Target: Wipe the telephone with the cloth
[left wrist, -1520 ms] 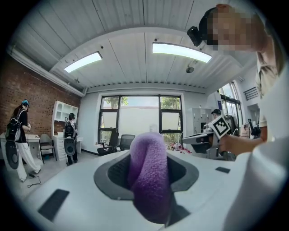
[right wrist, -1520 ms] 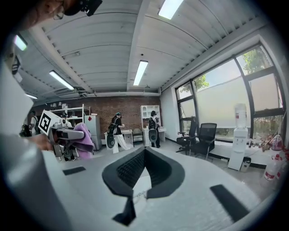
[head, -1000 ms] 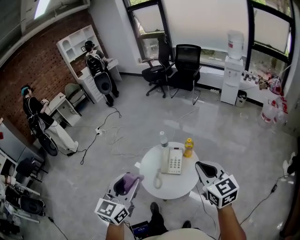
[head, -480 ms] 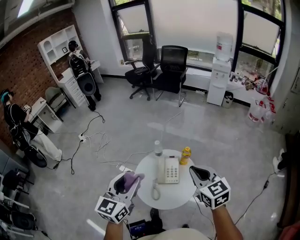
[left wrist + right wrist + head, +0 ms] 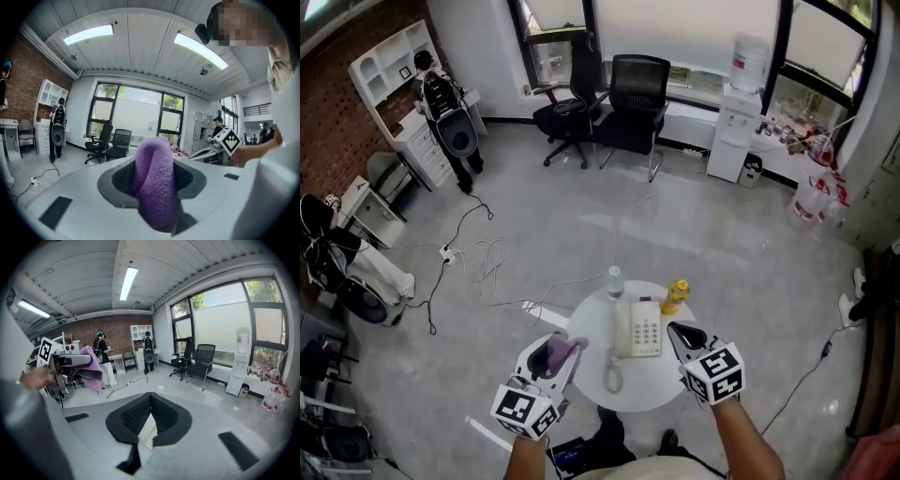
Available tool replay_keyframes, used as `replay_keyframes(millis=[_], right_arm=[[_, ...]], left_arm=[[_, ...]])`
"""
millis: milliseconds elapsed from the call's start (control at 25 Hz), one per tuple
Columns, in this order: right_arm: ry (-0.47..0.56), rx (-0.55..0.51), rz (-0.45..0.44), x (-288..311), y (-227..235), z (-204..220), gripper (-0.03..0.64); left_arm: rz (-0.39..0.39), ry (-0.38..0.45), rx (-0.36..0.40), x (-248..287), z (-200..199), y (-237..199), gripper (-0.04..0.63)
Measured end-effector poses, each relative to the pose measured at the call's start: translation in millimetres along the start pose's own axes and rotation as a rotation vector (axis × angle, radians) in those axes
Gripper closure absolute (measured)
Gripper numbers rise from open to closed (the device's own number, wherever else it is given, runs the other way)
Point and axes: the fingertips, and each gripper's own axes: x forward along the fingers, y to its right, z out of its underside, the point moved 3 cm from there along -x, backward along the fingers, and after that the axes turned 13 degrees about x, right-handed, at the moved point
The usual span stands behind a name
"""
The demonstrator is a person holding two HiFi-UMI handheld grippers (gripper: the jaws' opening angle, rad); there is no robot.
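Head view: we look steeply down on a small round white table (image 5: 586, 349) in an open office. The telephone (image 5: 641, 330), white with a keypad, lies near the table's middle. A clear bottle (image 5: 615, 281) and a yellow bottle (image 5: 677, 296) stand just beyond it. Our left gripper (image 5: 559, 354) hangs over the table's near left edge, pinching a purple cloth (image 5: 549, 356). Our right gripper (image 5: 677, 332) hangs at the near right, just beside the telephone. As far as we can tell, neither gripper touches the telephone.

Left gripper view: the jaws are clamped on a thick fold of the cloth, which bulges up between the pads. The camera looks across the room, and the telephone is not in this view.

Right gripper view: the jaws are pressed together with nothing between them. The left gripper shows off to the left, with the cloth draped from it.

We judge that the cloth is in hand but the wiping has not begun. The cloth has yet to be brought down onto the telephone and rubbed over its surfaces
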Motion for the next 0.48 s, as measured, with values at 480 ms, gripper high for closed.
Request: replay_keyframes(millis=[480], right_arm=[[-0.135,0.056,0.041,101.6,28.4,49.7,0.621]], left_arm=[[0.008,-0.074,-0.065,40.0,70.1,-38.3,0.431]])
